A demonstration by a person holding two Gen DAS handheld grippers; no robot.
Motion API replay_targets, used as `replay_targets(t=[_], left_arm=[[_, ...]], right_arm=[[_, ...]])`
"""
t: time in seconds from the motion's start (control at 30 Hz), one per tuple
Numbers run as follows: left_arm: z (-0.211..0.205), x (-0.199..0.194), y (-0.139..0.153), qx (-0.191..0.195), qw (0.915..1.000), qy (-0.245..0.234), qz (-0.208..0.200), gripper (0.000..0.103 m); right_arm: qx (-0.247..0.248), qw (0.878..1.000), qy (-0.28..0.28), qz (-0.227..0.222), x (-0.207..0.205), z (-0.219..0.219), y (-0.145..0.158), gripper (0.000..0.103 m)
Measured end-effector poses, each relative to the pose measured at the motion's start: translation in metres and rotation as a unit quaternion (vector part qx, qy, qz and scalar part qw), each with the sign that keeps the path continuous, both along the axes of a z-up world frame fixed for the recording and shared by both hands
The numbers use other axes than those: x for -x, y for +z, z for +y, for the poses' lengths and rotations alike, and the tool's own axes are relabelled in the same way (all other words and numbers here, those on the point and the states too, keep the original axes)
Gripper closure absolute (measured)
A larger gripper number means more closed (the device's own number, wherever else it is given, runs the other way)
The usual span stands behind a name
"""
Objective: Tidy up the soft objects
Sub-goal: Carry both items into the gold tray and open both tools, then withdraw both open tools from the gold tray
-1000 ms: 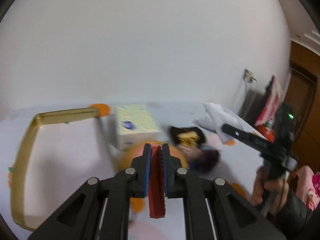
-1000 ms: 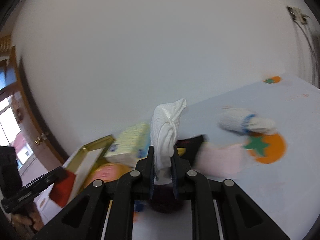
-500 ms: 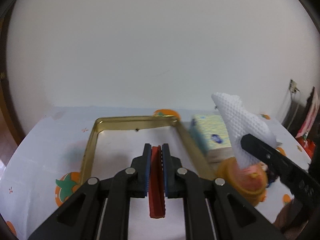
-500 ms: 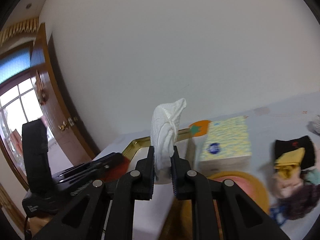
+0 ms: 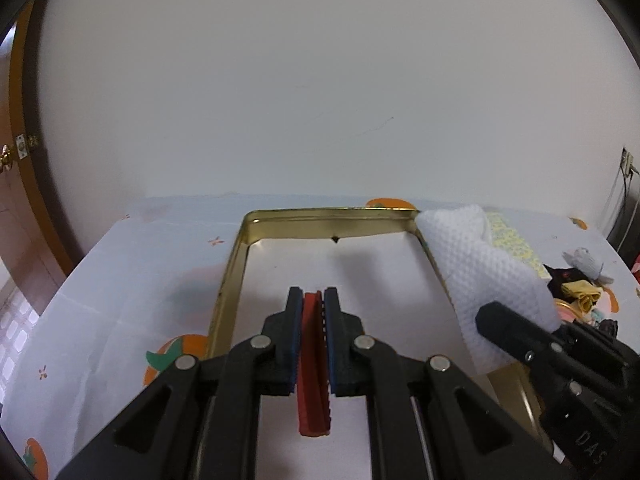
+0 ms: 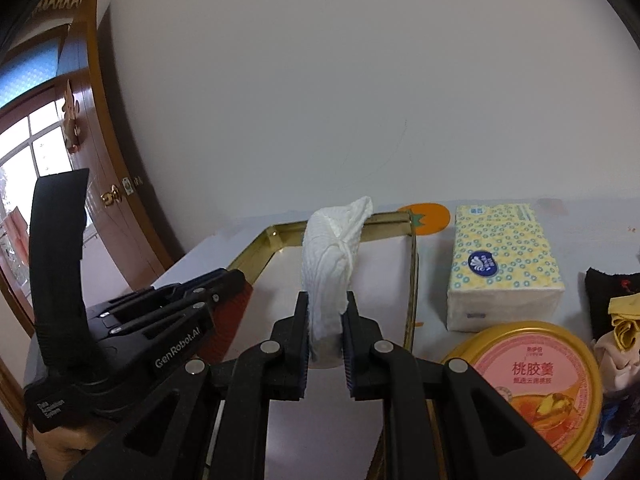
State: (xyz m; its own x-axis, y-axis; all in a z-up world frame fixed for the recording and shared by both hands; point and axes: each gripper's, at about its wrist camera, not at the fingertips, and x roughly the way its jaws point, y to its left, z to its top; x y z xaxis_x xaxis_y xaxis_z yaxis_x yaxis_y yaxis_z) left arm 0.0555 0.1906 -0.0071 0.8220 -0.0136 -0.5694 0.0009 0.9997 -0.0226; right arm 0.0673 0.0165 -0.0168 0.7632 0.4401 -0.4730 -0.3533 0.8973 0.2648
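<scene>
My left gripper (image 5: 313, 300) is shut on a thin red ridged piece (image 5: 314, 380), which hangs over the white floor of a gold-rimmed tray (image 5: 320, 216). My right gripper (image 6: 327, 308) is shut on a white waffle-textured cloth (image 6: 332, 256) that stands upright from the jaws. It hovers over the tray's right part (image 6: 412, 272). In the left wrist view the cloth (image 5: 472, 268) shows above the tray's right rim. The right wrist view shows the left gripper (image 6: 228, 284) with the red piece (image 6: 234, 312) low on the left.
A yellow-dotted tissue pack (image 6: 500, 264) lies right of the tray, with a round orange and pink tin (image 6: 532, 384) in front of it. Black and yellow soft items (image 6: 616, 312) are piled at the far right beside a grey-white sock (image 5: 586, 260). A wooden door (image 6: 100, 184) stands left.
Both grippers have swung left, from over the tissue pack and the tin to over the gold tray. Each keeps its hold, and the white cloth now shows beside the left gripper.
</scene>
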Motion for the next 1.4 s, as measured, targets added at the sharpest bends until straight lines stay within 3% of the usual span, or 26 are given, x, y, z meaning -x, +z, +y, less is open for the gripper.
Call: replay_targets(t=[0.27, 0.3, 0.33, 0.4, 0.43, 0.47, 0.5, 0.57, 0.63, 0.8, 1.0, 1.17, 1.4], left_arm=[[-0.002, 0.002, 0.002, -0.016, 0.9998, 0.009, -0.002, 0.095], [-0.002, 0.001, 0.003, -0.016, 0.9998, 0.009, -0.002, 0.095], [-0.002, 0.001, 0.002, -0.015, 0.9998, 0.010, -0.002, 0.094], [0.001, 0.003, 0.003, -0.007, 0.9997, 0.021, -0.009, 0.092], [0.003, 0.002, 0.003, -0.002, 0.9996, 0.025, -0.010, 0.080], [0.005, 0.003, 0.003, 0.001, 0.9995, 0.029, -0.011, 0.060], [0.006, 0.004, 0.004, 0.004, 0.9992, 0.037, -0.016, 0.049], [0.007, 0.009, 0.008, 0.006, 0.9980, 0.049, -0.038, 0.015], [0.006, 0.014, 0.010, -0.003, 0.9965, 0.062, -0.056, 0.004], [0.003, 0.016, 0.012, -0.014, 0.9941, 0.077, -0.074, 0.002], [0.003, 0.023, 0.015, -0.012, 0.9913, 0.091, -0.094, 0.001], [-0.003, 0.039, 0.021, -0.007, 0.9874, 0.088, -0.131, 0.001], [-0.025, 0.050, 0.026, -0.050, 0.9793, 0.069, -0.183, 0.001]], right_arm=[[0.024, 1.000, 0.012, -0.010, 0.001, 0.017, -0.003, 0.086], [0.023, 1.000, 0.017, -0.010, 0.002, 0.018, -0.004, 0.079], [0.021, 1.000, 0.021, -0.008, 0.001, 0.019, -0.004, 0.062], [0.019, 1.000, 0.006, -0.006, 0.001, 0.016, -0.004, 0.039], [0.008, 1.000, -0.006, -0.009, 0.002, 0.010, -0.003, 0.030], [-0.004, 1.000, -0.008, -0.014, 0.003, 0.005, -0.003, 0.027], [-0.017, 1.000, -0.012, -0.019, 0.006, 0.000, -0.002, 0.026], [-0.019, 0.999, -0.028, -0.031, 0.011, -0.005, 0.001, 0.026], [-0.014, 0.998, -0.047, -0.050, 0.017, -0.007, 0.006, 0.026], [-0.007, 0.992, -0.093, -0.091, 0.029, -0.016, 0.015, 0.018], [0.002, 0.986, -0.131, -0.104, 0.033, -0.024, 0.018, 0.018], [0.013, 0.977, -0.159, -0.143, 0.049, -0.026, 0.026, 0.018], [0.027, 0.968, -0.178, -0.175, 0.062, -0.026, 0.031, 0.013]])
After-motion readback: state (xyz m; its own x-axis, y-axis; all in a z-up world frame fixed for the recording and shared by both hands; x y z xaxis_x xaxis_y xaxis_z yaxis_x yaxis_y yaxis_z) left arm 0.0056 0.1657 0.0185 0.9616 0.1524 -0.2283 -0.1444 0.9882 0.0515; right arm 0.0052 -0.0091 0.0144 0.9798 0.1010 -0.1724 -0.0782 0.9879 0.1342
